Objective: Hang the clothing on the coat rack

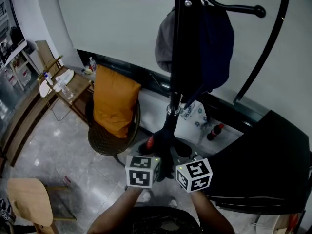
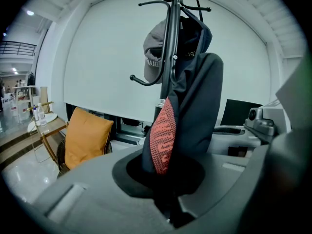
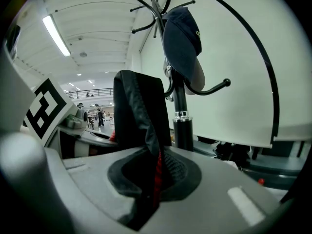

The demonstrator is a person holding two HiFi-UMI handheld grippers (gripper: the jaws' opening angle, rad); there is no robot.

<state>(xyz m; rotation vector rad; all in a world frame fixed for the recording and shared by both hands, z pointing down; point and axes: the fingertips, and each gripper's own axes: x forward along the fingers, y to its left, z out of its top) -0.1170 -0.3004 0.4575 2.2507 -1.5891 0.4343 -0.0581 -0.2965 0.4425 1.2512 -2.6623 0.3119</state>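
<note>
left tool and right tool are both pinching the dark garment with red trim, right by the coat rack pole.

The head view is dim and underexposed: the coat rack and the dark garment sink to near-black shapes against the pale wall, while the glossy floor carries a soft sheen. Both gripper views are brighter, bowed at the edges with black corners. A ceiling strip light glares in the right gripper view; the nearest grey foreground blurs.
</note>
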